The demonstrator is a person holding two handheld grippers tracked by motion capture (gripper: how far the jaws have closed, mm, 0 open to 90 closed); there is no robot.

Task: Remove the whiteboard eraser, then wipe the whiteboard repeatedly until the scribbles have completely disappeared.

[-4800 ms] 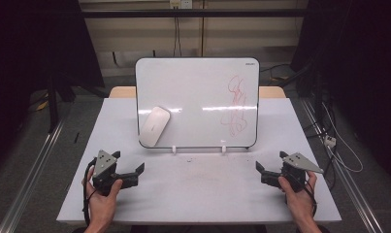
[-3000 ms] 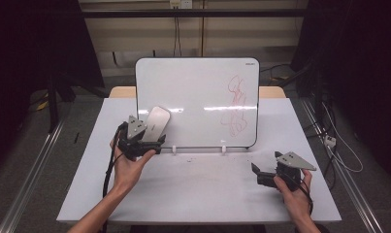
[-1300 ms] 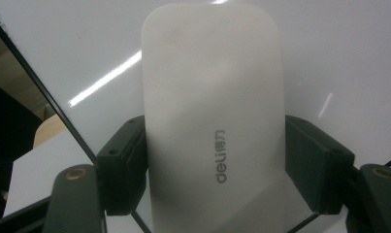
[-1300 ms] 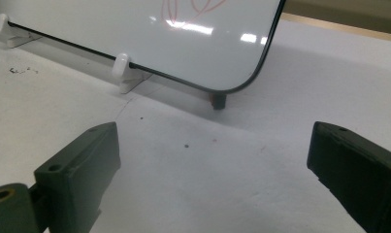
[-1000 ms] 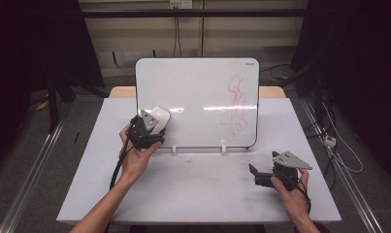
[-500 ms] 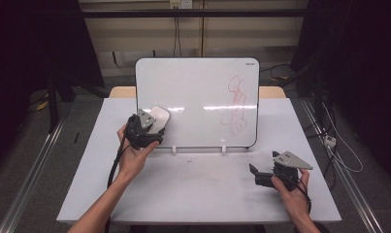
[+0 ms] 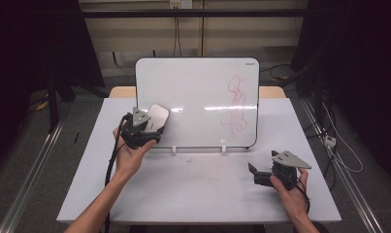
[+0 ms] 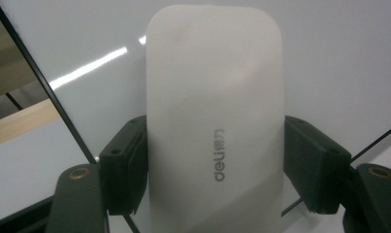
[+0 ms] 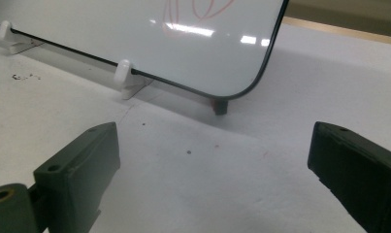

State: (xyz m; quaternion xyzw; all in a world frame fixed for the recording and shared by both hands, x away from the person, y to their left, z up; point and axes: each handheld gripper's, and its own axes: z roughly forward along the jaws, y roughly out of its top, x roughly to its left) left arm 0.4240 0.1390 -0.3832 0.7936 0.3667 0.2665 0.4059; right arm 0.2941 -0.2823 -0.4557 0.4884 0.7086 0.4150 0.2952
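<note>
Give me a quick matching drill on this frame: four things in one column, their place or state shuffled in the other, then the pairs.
Things:
1. whiteboard eraser
2. left hand-held gripper
3. right hand-held gripper
4. red scribble

Place or state:
A. open, low over the table, nothing between its jaws
B. drawn on the right part of the whiteboard
C. white, against the board's left part, a jaw on each side
D. shut on the eraser at the board

Pairs: 1-C, 2-D, 3-A, 4-B
</note>
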